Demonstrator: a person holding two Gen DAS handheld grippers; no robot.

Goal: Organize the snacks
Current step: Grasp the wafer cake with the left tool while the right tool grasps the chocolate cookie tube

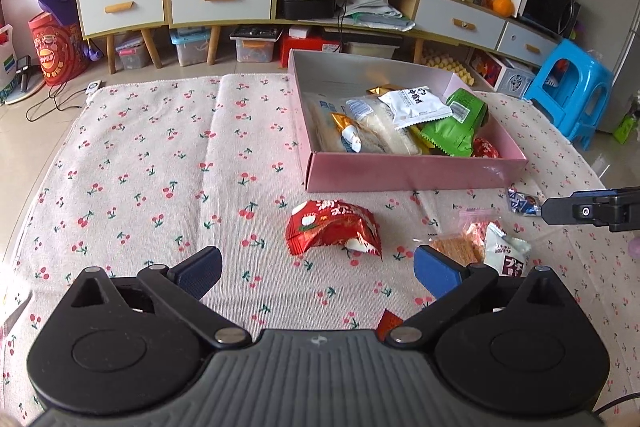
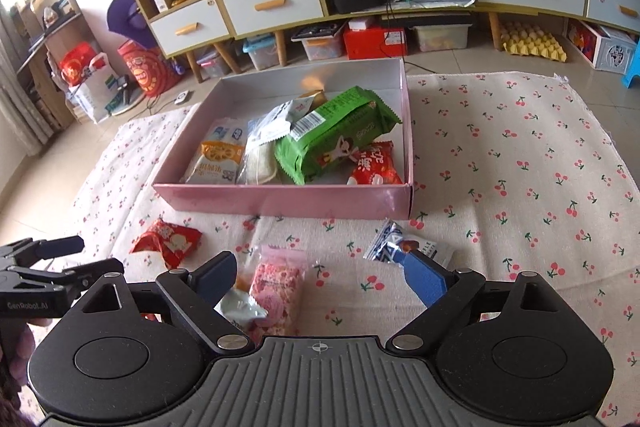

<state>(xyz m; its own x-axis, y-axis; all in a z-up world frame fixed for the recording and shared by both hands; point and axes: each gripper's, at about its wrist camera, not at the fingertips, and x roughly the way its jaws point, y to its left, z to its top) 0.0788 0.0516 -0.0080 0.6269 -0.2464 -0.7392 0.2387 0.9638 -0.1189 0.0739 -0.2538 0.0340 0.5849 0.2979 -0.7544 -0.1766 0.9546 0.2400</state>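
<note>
Left wrist view first: your left claw (image 1: 318,273) hangs wide open with nothing between its pads, above the cherry-print cloth (image 1: 160,167). Just ahead of it lies a red snack packet (image 1: 332,229), apart from the pink box (image 1: 408,175) that already carries a green packet (image 1: 456,127) and other snacks. Further right, a cracker bag (image 1: 466,241) and a white packet (image 1: 506,253) lie together. In the right wrist view, your right claw (image 2: 322,281) is spread open and empty over a pink snack bag (image 2: 276,283), with a blue-white wrapper (image 2: 404,245) beside its right finger.
</note>
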